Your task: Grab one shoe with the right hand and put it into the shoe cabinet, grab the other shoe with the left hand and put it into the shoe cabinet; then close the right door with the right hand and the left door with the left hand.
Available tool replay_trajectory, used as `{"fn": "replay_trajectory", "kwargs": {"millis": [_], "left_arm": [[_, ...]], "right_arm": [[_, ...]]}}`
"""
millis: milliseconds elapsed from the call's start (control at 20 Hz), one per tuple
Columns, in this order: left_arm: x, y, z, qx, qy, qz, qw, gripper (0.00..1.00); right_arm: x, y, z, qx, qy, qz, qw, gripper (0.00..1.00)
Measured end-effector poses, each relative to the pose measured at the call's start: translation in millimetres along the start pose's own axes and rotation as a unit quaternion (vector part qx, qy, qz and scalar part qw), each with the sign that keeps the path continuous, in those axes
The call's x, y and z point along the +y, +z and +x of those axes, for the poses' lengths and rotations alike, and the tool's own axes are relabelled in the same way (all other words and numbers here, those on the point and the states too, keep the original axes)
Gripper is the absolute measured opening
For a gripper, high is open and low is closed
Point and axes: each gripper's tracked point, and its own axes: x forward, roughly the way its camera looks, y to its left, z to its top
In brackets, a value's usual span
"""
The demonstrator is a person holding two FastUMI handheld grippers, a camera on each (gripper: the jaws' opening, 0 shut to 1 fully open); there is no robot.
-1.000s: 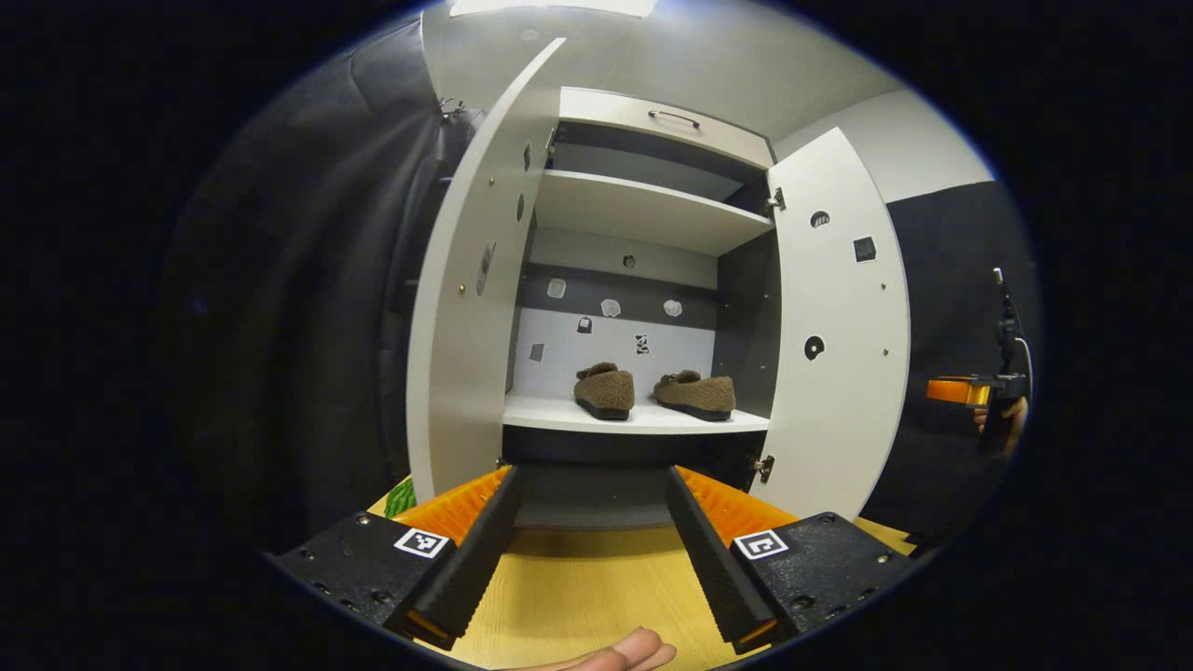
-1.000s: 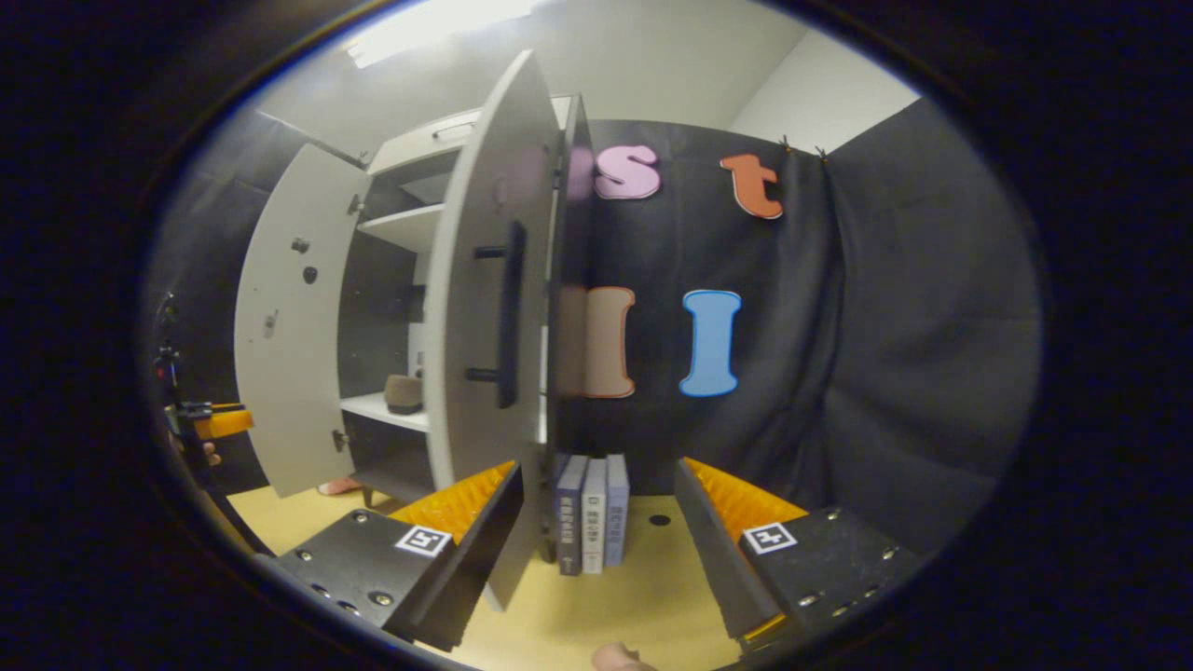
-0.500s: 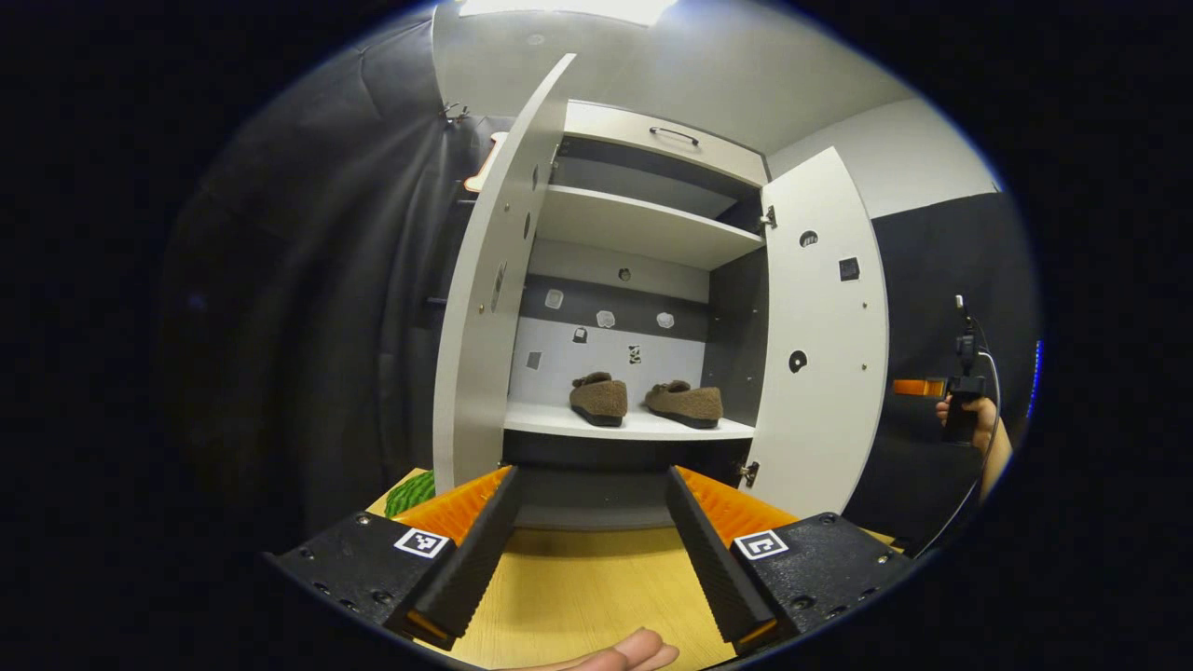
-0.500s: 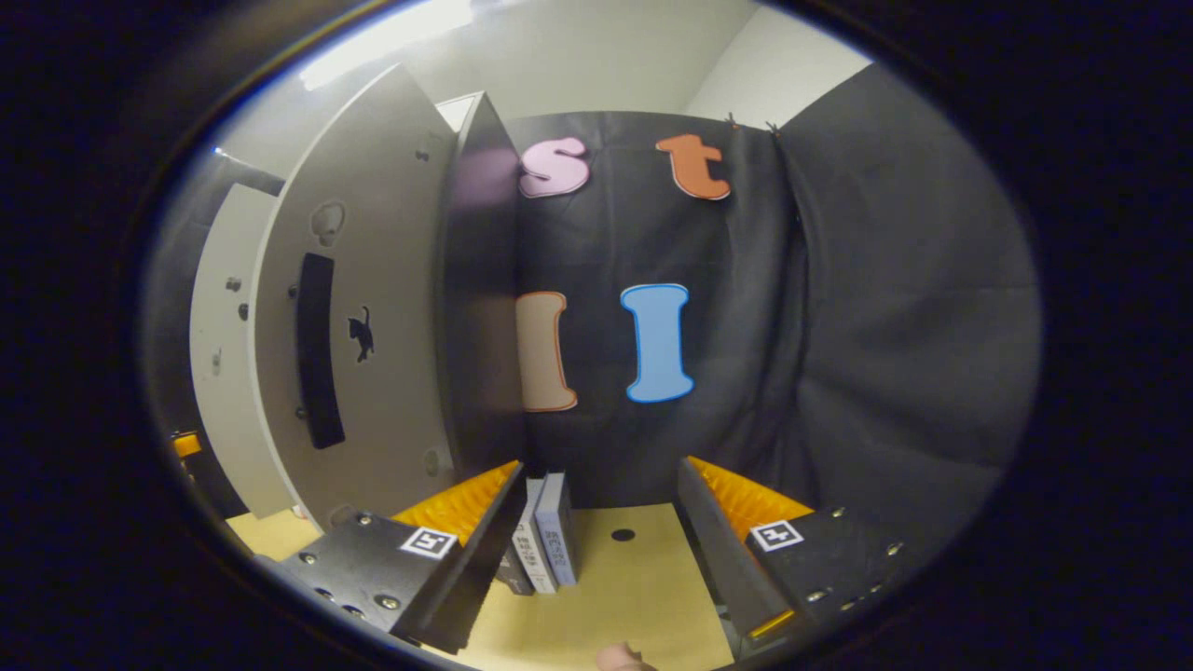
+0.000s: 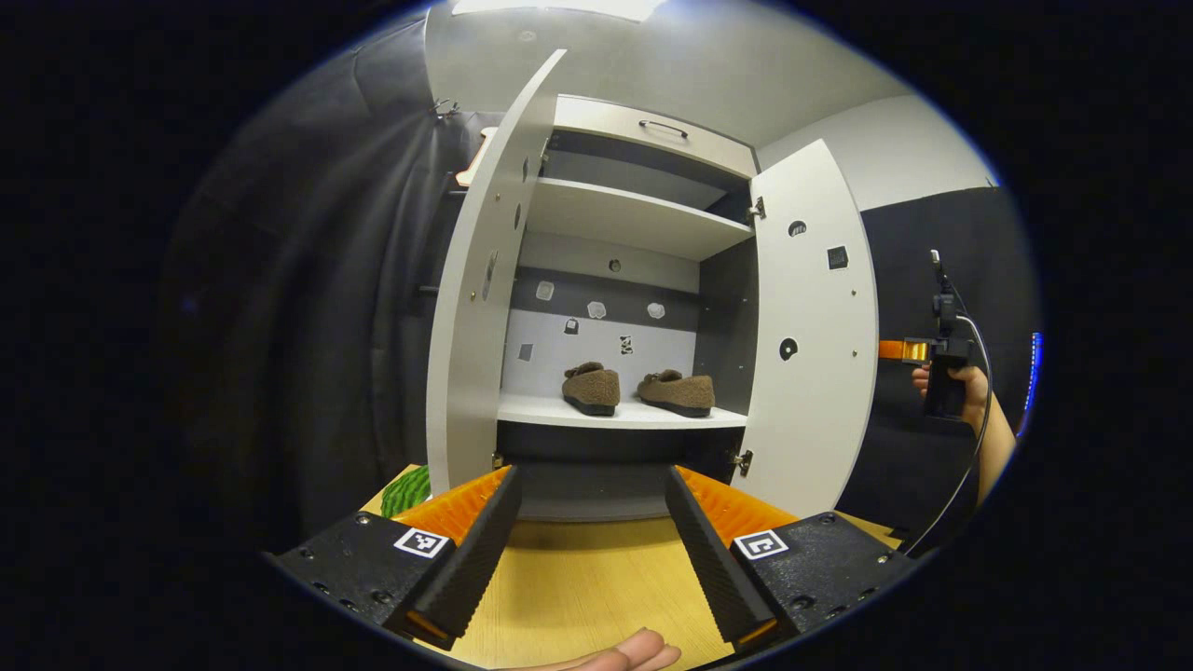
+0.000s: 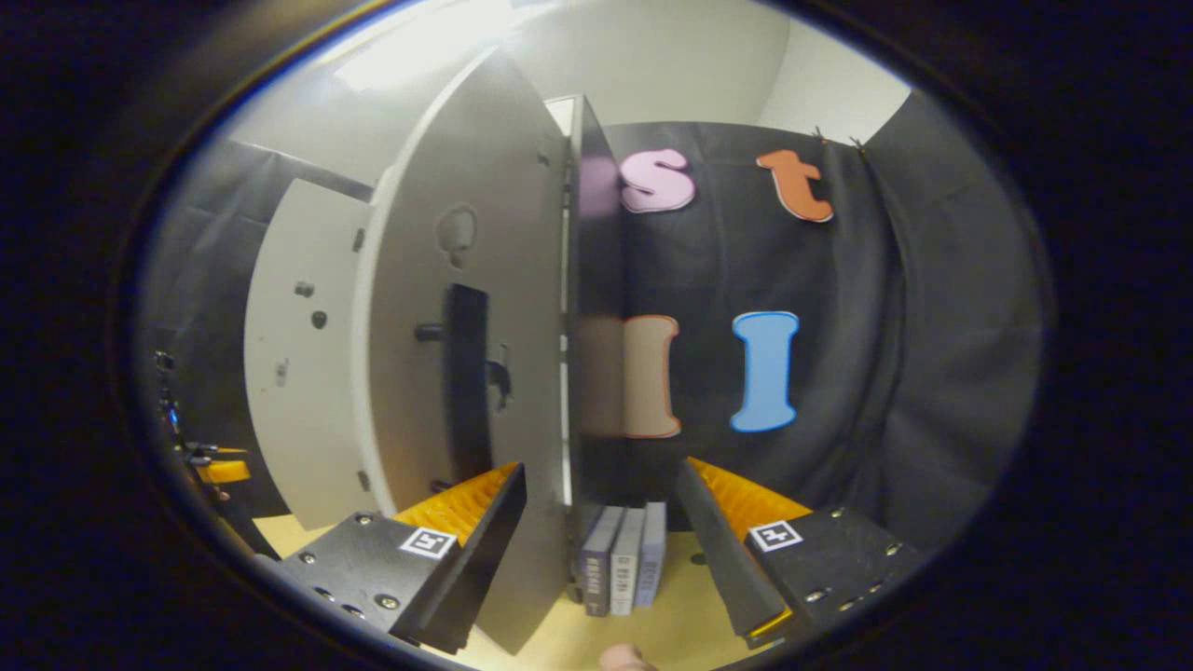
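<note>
Two brown fuzzy shoes (image 5: 591, 388) (image 5: 678, 392) stand side by side on the lower shelf of the white shoe cabinet (image 5: 634, 214). Both doors hang open: the left door (image 5: 475, 308) and the right door (image 5: 811, 335). My left gripper (image 5: 592, 550) is open and holds nothing, low over the wooden floor in front of the cabinet. A hand holds my right gripper (image 5: 918, 350) behind the right door. In the right gripper view that gripper (image 6: 601, 550) is open, close to the right door's outer face (image 6: 410, 308) and its black handle (image 6: 466, 382); the door's lower edge reaches between the fingers.
A few books (image 6: 623, 568) stand upright on the wooden floor (image 5: 578, 596) by the cabinet's right side. A green striped object (image 5: 407, 491) lies at the foot of the left door. Black cloth walls close in the booth. A drawer (image 5: 652, 130) tops the cabinet.
The right gripper has moved along the outside of the right door, and its view has turned so the handle sits nearer the middle. The left gripper has drawn back slightly; the shoes stay put.
</note>
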Motion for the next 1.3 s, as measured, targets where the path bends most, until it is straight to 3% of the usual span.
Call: {"fn": "replay_trajectory", "kwargs": {"millis": [700, 950, 1000, 1100, 1150, 1300], "left_arm": [[-8, -6, -1, 0.01, -0.001, -0.002, 1.0, 0.95], [-5, -11, 0, 0.014, 0.0, -0.004, 1.0, 0.95], [-3, -12, 1, 0.014, 0.002, -0.003, 1.0, 0.91], [-1, -14, 5, 0.017, 0.003, 0.0, 1.0, 0.95], [1, -16, 5, 0.018, 0.005, 0.002, 1.0, 0.95], [11, -16, -2, 0.02, 0.013, 0.01, 1.0, 0.95]], "right_arm": [[92, 14, 12, -0.024, 0.007, -0.028, 0.999, 0.94], [120, 11, 23, -0.03, 0.0, -0.011, 1.0, 0.92], [127, 9, 27, -0.032, 0.0, -0.01, 0.999, 0.92], [146, 4, 37, -0.03, 0.01, -0.005, 0.999, 0.96], [157, 1, 42, -0.028, 0.015, 0.003, 0.999, 0.92], [160, -4, 49, -0.036, -0.014, 0.009, 0.999, 0.97]]}}
